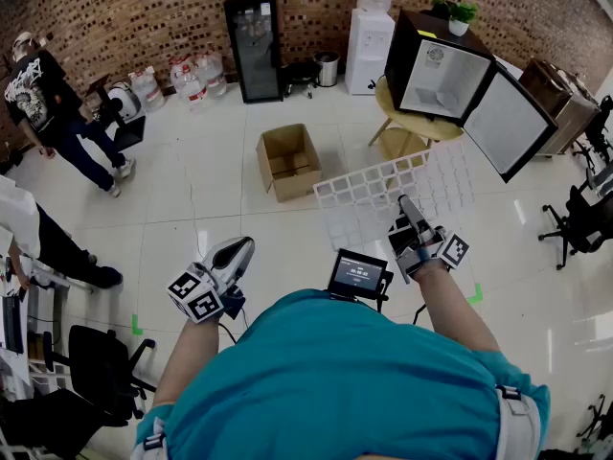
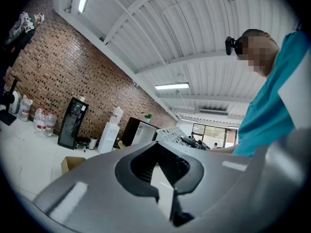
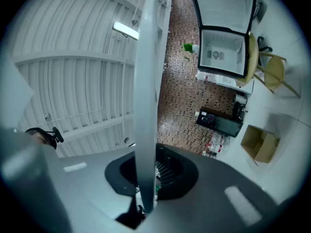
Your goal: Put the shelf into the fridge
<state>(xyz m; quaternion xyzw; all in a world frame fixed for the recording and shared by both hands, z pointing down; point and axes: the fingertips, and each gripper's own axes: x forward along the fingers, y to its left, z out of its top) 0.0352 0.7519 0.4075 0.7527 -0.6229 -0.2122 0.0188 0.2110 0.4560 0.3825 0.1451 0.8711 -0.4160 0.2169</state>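
A white wire grid shelf (image 1: pixel 388 192) hangs in the air in front of me, with my right gripper (image 1: pixel 408 209) shut on its near edge. In the right gripper view the shelf (image 3: pixel 146 81) runs edge-on between the jaws of the right gripper (image 3: pixel 146 191). The small black fridge (image 1: pixel 436 73) stands on a round wooden table ahead to the right, its door (image 1: pixel 508 123) swung open and its white inside bare; the fridge (image 3: pixel 222 52) also shows past the shelf. My left gripper (image 1: pixel 239 250) is held low at the left, shut and holding nothing, and the left gripper (image 2: pixel 163 181) points towards the room.
An open cardboard box (image 1: pixel 287 161) lies on the tiled floor ahead. A tall black glass-door cooler (image 1: pixel 254 46) and a water dispenser (image 1: pixel 369 36) stand against the brick wall. A person (image 1: pixel 48 103) stands at far left. Office chairs (image 1: pixel 579 223) are at the right.
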